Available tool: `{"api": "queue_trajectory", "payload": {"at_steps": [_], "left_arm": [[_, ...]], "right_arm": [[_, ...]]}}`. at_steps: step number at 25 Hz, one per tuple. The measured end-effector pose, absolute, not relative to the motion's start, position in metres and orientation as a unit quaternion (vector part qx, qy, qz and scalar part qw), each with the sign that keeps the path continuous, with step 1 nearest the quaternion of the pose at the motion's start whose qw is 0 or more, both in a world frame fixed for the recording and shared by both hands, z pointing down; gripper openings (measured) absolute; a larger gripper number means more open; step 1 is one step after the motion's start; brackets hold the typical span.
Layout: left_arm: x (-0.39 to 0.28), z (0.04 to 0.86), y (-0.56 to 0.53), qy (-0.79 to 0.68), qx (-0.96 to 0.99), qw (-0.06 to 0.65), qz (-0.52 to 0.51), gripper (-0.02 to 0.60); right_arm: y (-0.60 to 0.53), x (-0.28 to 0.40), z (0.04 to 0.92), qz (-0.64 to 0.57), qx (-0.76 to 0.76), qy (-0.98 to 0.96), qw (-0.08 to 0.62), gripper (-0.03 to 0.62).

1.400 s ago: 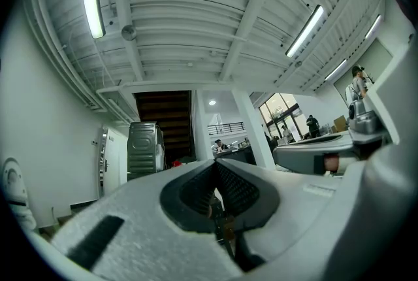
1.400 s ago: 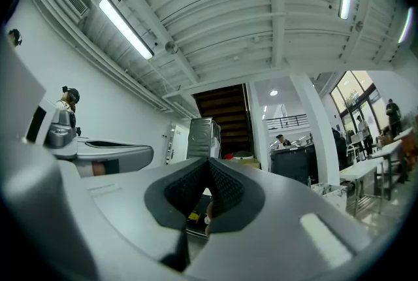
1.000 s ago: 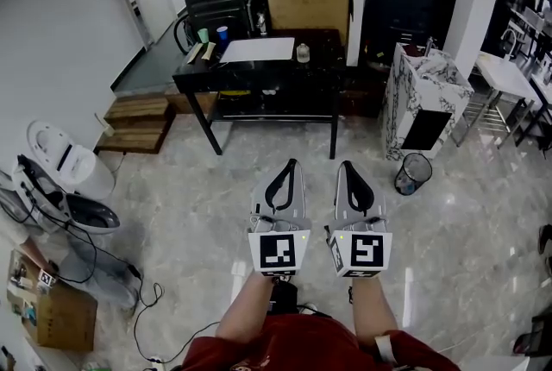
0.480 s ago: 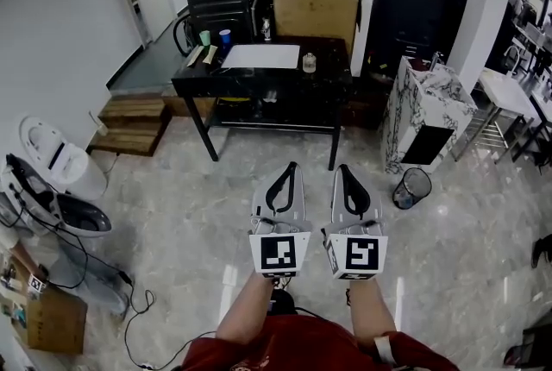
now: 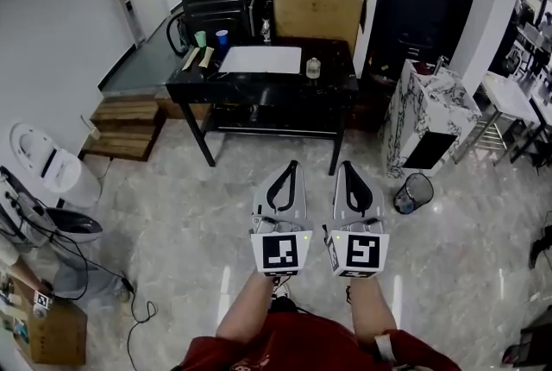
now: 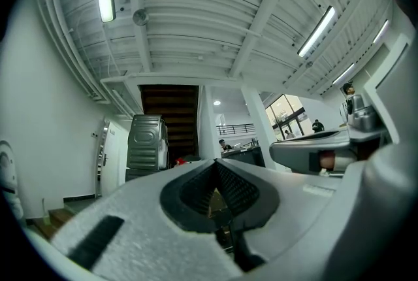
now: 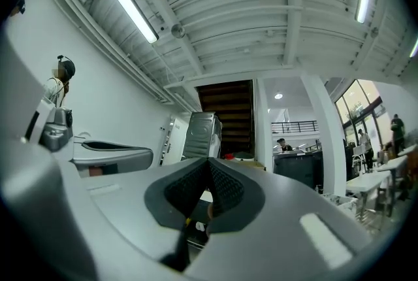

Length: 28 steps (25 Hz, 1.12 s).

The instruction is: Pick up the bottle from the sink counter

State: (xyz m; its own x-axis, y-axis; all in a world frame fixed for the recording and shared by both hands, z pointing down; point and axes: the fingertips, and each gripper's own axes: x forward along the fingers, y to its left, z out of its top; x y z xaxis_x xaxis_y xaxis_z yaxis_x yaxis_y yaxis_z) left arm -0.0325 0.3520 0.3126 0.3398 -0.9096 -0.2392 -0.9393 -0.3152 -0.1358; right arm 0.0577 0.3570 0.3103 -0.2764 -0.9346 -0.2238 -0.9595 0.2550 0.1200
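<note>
I read the small clear glass bottle [image 5: 313,66] as standing upright, long axis vertical and cap up. It is on the black rectangular surface [image 5: 338,86] in the upper middle of the head view, just right of a white rectangular inset [image 5: 260,59]. It is too small for me to tell which way any label faces.

Both grippers are well apart from it, low in the centre of the frame above the pale marbled floor [image 5: 172,214]. The left gripper [image 5: 291,165] and the right gripper [image 5: 344,165] sit side by side, near each other but not touching. Both point toward the top of the frame at the surface, marker cubes facing the camera. The person's left forearm [image 5: 248,311] and right forearm [image 5: 369,311] come up from the bottom edge, roughly parallel.

In the left gripper view the jaws are pressed together with nothing between them. The right gripper view shows the same, jaws together and empty. Both gripper views take in mostly white ribbed ceiling [image 6: 196,12], so the grippers are tipped a little upward. A brown cardboard box [image 5: 317,0] sits behind the surface at the top of the frame.
</note>
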Motion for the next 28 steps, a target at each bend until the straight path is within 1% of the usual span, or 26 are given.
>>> {"api": "queue_trajectory", "payload": {"at_steps": [16,24,28], "left_arm": [[-0.092,0.312,0.254,0.56,-0.817,0.116,0.066,0.003],[-0.103,0.316,0.224,0.551,-0.824,0.114,0.066,0.003],[-0.102,0.31,0.213,0.548,-0.823,0.128,0.075,0.003]], "right_arm": [[0.26,-0.001,0.309,0.118,-0.608,0.784,0.041,0.002],[0.235,-0.007,0.313,0.115,-0.62,0.775,0.039,0.002],[0.224,-0.005,0.31,0.117,-0.622,0.773,0.044,0.002]]}}
